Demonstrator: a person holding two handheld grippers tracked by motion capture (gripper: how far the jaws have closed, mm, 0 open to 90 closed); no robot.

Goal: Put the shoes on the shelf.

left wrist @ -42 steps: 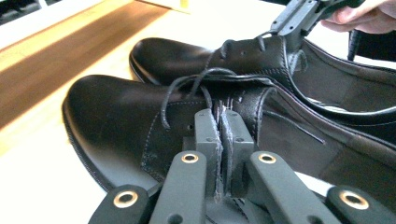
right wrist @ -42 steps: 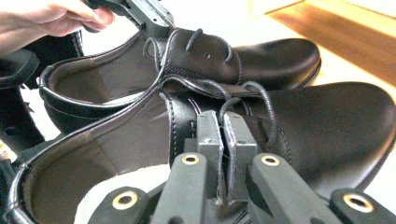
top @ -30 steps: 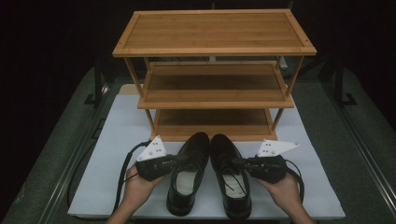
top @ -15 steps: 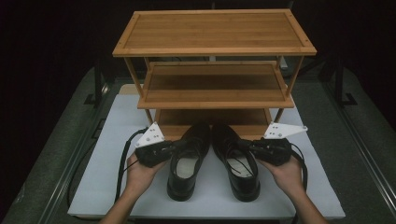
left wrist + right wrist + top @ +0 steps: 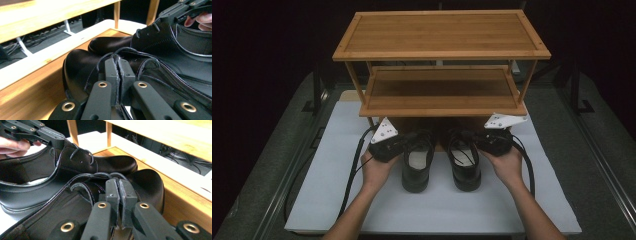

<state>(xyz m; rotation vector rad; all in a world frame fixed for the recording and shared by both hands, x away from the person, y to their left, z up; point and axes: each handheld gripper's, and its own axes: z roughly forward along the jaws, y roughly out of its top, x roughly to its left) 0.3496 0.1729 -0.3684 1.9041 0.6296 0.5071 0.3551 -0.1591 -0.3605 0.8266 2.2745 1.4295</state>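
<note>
- Now the left gripper (image 5: 404, 141) is pinched tight on the upper edge of the left shoe (image 5: 417, 162), its two black jaws pressed together with a thin fold of leather between them, as the left gripper view shows (image 5: 117, 75).
- Likewise the right gripper (image 5: 472, 139) clamps the upper edge of the right shoe (image 5: 464, 162) — in the right gripper view the jaws meet on the leather rim near the laces (image 5: 117, 195).
- Both shoes are black, laced, and lie side by side on the white mat (image 5: 312, 200), heels toward the person and toes pointing away.
- Their toes sit on the bottom shelf (image 5: 37, 95) of the wooden shoe rack (image 5: 439, 50); the heels are over the mat in front of it.
- Each gripper view shows its own shoe's toe cap on the bamboo boards of that lowest shelf, with the other shoe just beside it — and the other gripper gripping that shoe farther off.
- Two hands, the left hand (image 5: 377, 170) and the right hand (image 5: 507, 165), hold the grippers from behind; the cables trail back across the mat.
- Above, the rack's middle and top shelves are bare.
</note>
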